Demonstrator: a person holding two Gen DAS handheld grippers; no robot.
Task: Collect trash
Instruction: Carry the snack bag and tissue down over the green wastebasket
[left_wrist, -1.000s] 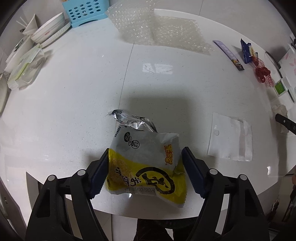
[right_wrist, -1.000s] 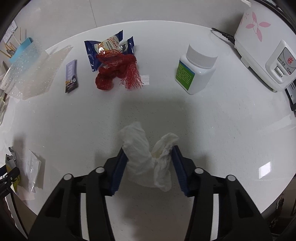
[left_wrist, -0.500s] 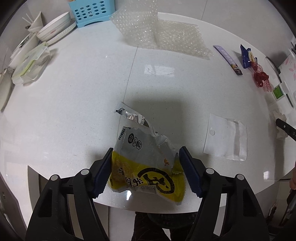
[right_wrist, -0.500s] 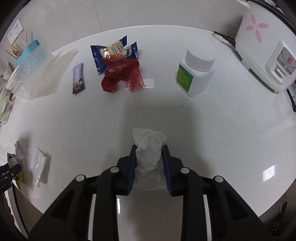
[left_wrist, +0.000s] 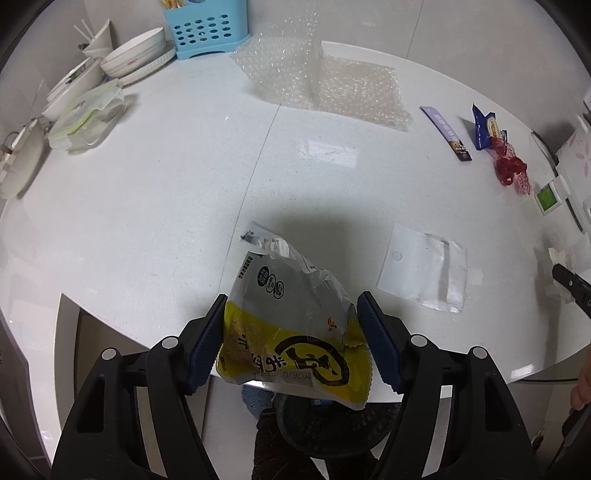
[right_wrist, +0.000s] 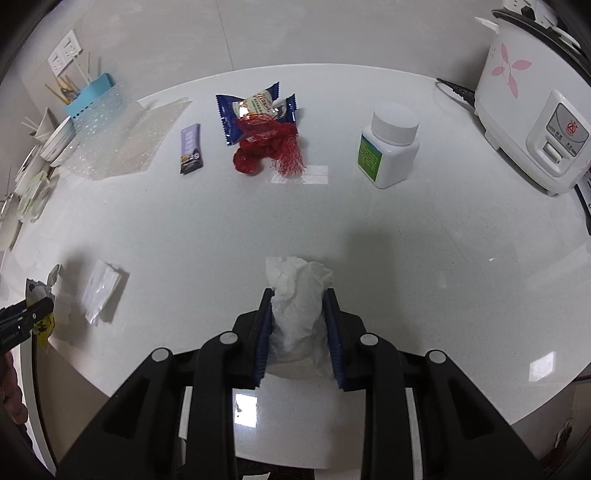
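Right gripper: jaws went from wide to clamped on crumpled tissue | left gripper: pinching yellow snack wrapper, now lifted past countertop edge | both ready for binning.

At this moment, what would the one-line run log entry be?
left gripper: shut on yellow snack bag | right gripper: shut on crumpled tissue | remaining: red mesh net, white pouch
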